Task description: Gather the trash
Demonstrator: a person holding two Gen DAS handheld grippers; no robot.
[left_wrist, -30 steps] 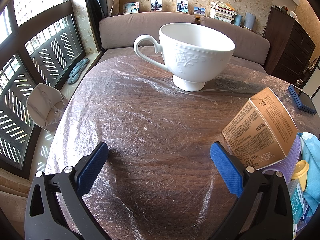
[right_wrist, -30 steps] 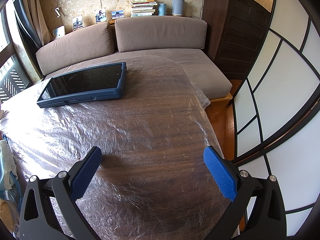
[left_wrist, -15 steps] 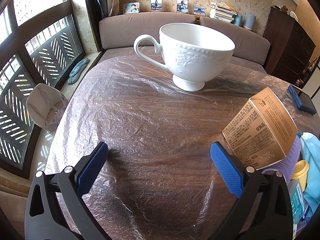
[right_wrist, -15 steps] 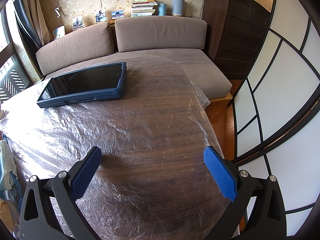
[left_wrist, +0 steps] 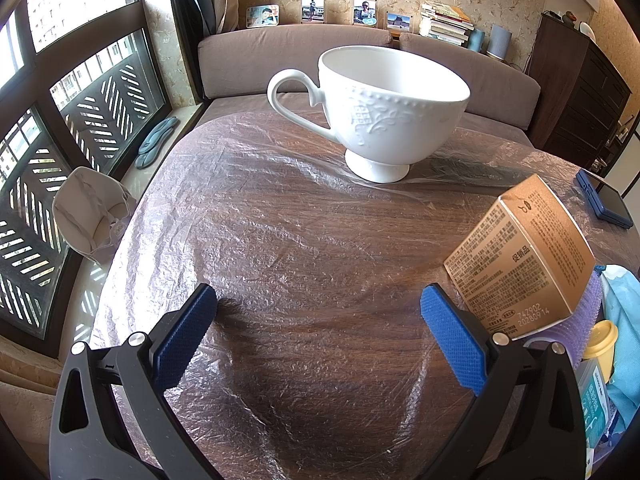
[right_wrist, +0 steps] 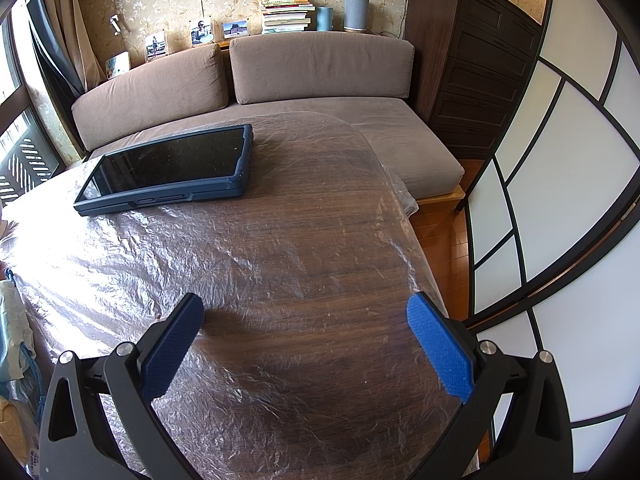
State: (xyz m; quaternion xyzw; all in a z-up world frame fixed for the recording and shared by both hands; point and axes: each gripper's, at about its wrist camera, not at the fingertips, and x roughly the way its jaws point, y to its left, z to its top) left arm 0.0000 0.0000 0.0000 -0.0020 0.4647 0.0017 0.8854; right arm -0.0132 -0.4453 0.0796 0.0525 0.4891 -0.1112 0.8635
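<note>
Both sets of tongs released and empty: left tongs [left_wrist: 318,312] spread wide over bare film, right tongs [right_wrist: 304,322] likewise spread, nothing between the blue ribbed pads [left_wrist: 452,344] of either. Held low and level above the counter [left_wrist: 304,240], probably as a waiting pose ahead of a first reach, since no trash gripped yet. Taking the white cup [left_wrist: 384,108] as landmark: nearer the camera and to the right of it, a gold carton [left_wrist: 524,256], stiff printed card with sharp folded edges, tipped on a corner and leaning on a heap beside it rather than lying flat. In that heap, further right of the cup and at the frame edge, a ridged lilac piece [left_wrist: 590,312], a small yellow cap [left_wrist: 600,344] and crumpled pale-blue wrapping [left_wrist: 624,320]; likely the trash to collect, though what each piece is cannot be told. Cup itself glazed, footed, with raised scrollwork and a looped handle, standing upright on the film, probably no trash. Far right of the cup, a tablet in a dark blue rubbery case [right_wrist: 168,172], flat, screen up. Counter of dark wood grain under thin wrinkled clear plastic sheeting, glossy and slack, apt to drag or bunch under a sliding pad. Left of the cup, beyond the counter edge, a soft white cloth bag [left_wrist: 92,216] on the window ledge.
</note>
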